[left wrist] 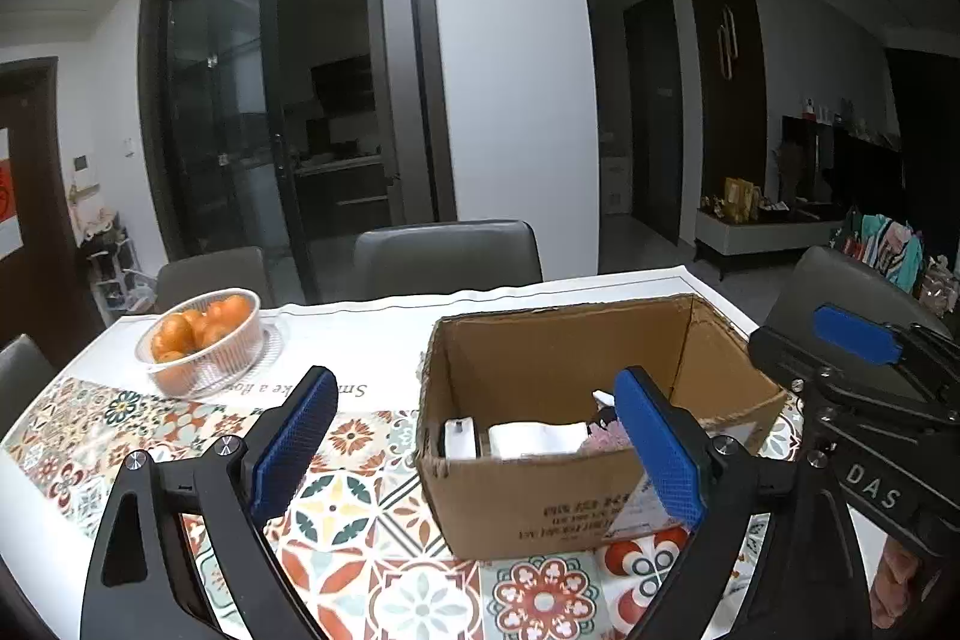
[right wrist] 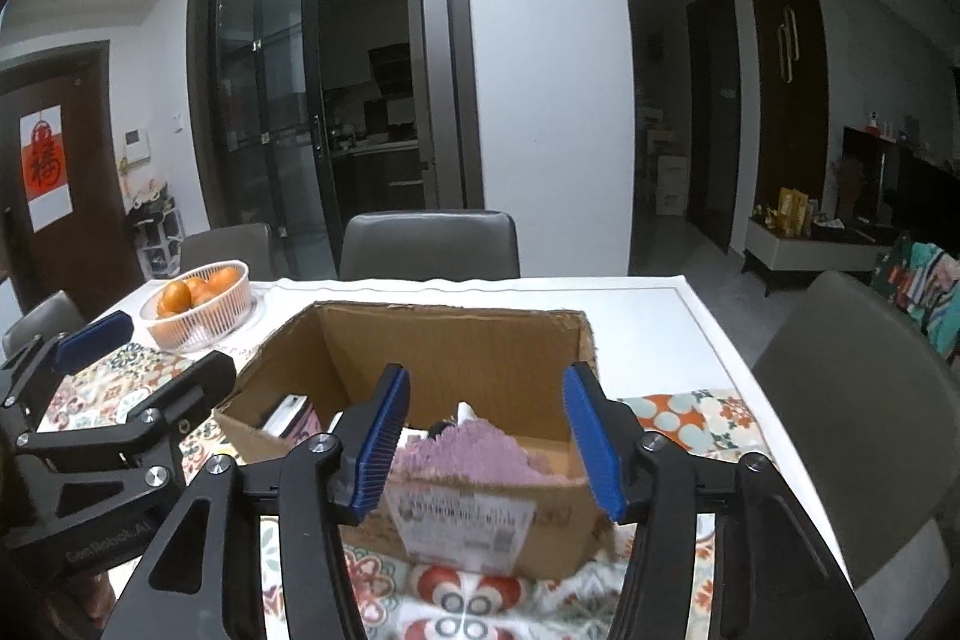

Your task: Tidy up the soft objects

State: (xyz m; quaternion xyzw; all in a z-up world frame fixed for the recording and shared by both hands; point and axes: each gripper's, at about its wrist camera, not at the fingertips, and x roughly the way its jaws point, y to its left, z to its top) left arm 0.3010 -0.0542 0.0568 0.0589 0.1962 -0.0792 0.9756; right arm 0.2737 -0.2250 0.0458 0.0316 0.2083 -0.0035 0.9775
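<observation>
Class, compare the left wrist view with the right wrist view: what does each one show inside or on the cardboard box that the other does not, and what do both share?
Only the left wrist view shows the white folded item lying in the cardboard box and the right gripper from the side. Only the right wrist view shows the box's shipping label face-on and the pink fluffy item broadly. Both share the box, the bowl of oranges, the patterned tablecloth and empty, open jaws.
</observation>
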